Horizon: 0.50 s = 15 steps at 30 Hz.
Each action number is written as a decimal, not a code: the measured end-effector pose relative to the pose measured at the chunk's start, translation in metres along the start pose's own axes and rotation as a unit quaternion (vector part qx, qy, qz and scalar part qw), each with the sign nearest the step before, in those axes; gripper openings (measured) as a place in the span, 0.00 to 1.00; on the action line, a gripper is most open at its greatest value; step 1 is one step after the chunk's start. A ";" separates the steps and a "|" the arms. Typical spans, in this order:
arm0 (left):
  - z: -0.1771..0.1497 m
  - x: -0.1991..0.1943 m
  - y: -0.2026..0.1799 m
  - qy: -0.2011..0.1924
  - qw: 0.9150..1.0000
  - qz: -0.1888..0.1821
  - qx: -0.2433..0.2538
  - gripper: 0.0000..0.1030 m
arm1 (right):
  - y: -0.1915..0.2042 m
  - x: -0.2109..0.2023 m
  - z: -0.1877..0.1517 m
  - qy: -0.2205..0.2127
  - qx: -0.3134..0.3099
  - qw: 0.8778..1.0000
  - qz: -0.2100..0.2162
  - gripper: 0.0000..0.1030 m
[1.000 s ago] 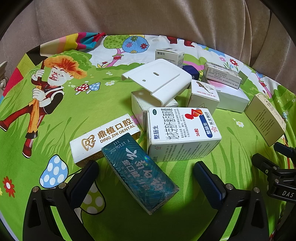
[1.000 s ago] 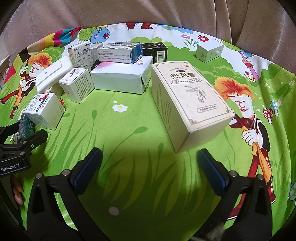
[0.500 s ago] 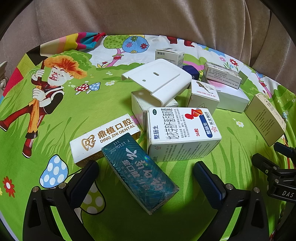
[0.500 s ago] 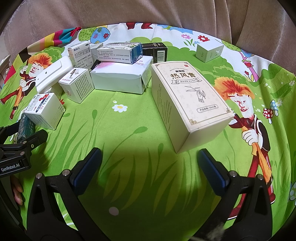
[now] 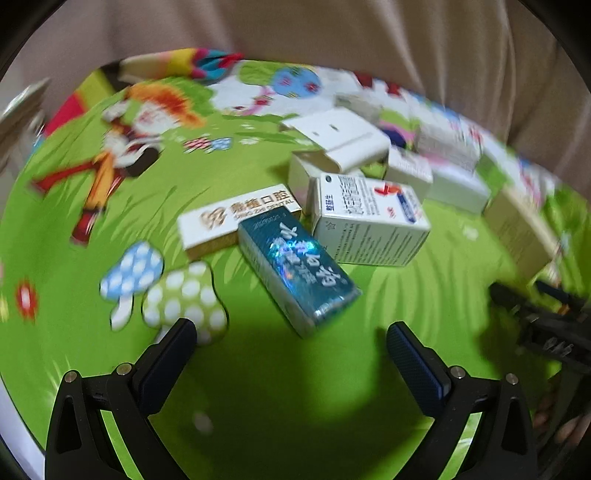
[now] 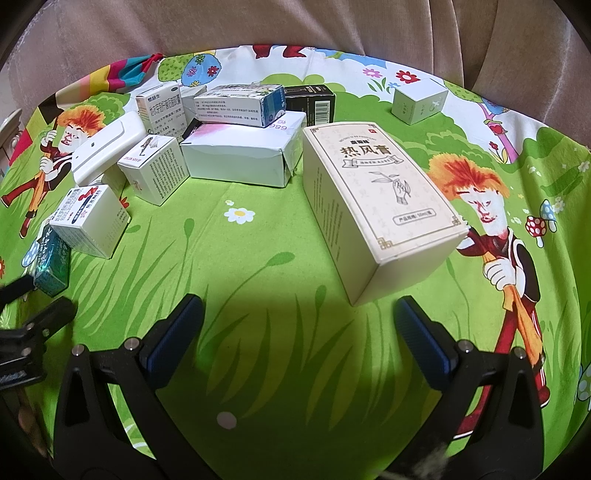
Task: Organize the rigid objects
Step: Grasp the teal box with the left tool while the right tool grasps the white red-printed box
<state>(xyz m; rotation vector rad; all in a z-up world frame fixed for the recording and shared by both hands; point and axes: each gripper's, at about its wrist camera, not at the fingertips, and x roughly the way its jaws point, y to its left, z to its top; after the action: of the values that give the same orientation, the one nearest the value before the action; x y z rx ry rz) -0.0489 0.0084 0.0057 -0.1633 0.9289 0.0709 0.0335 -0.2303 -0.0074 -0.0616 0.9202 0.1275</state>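
My left gripper (image 5: 291, 343) is open and empty, just short of a teal box (image 5: 297, 267) that lies on the green cartoon cloth. Behind it lie a white dental box (image 5: 236, 218), a white medicine box (image 5: 365, 218) and a white plastic holder (image 5: 340, 138). The left wrist view is blurred. My right gripper (image 6: 299, 317) is open and empty, with a large cream box (image 6: 380, 203) just ahead to its right. A long white box (image 6: 240, 155), small white boxes (image 6: 155, 173) and the medicine box (image 6: 90, 219) lie to the left.
A small pale green box (image 6: 419, 99) stands alone at the far right, a black box (image 6: 310, 103) behind the pile. Beige fabric (image 6: 295, 22) rises behind the cloth. Each gripper shows at the edge of the other's view (image 6: 26, 332).
My left gripper has pulled back and swung, so the boxes sit farther away and higher in its blurred view. The right gripper and all boxes have stayed put.
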 end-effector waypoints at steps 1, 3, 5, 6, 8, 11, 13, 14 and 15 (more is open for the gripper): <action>0.000 -0.001 0.001 -0.002 1.000 -0.006 -0.016 1.00 | 0.000 0.000 0.000 0.000 0.000 1.000 0.000 1.00; 0.007 -0.001 0.000 0.002 0.998 -0.022 -0.064 1.00 | -0.001 -0.002 -0.001 0.000 0.000 1.000 0.000 1.00; 0.013 0.003 0.002 0.008 0.996 0.006 -0.091 1.00 | -0.001 -0.002 -0.002 0.000 0.000 1.000 0.000 1.00; 0.016 0.005 0.002 0.009 0.995 0.020 -0.093 1.00 | -0.001 -0.002 -0.001 0.000 0.000 1.000 0.000 1.00; 0.017 0.010 0.001 0.003 0.997 0.043 -0.065 1.00 | -0.001 0.000 -0.001 0.000 0.000 1.000 0.000 1.00; 0.020 0.011 0.013 -0.011 0.998 0.027 -0.057 1.00 | -0.002 -0.001 0.000 0.000 0.000 1.000 0.000 1.00; 0.024 0.009 0.026 -0.021 0.998 0.003 -0.066 0.82 | -0.002 0.000 0.000 0.000 0.000 1.000 0.000 1.00; 0.026 0.008 0.031 -0.023 0.998 0.010 -0.055 0.67 | -0.002 0.000 0.000 0.000 0.000 1.000 0.000 1.00; 0.029 0.010 0.034 -0.023 0.999 0.024 -0.041 0.38 | -0.002 0.000 -0.001 0.000 0.001 1.000 -0.001 1.00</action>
<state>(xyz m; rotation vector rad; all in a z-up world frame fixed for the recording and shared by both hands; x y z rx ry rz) -0.0245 0.0468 0.0113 -0.2151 0.8853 0.1567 0.0332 -0.2328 -0.0076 -0.0611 0.9211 0.1254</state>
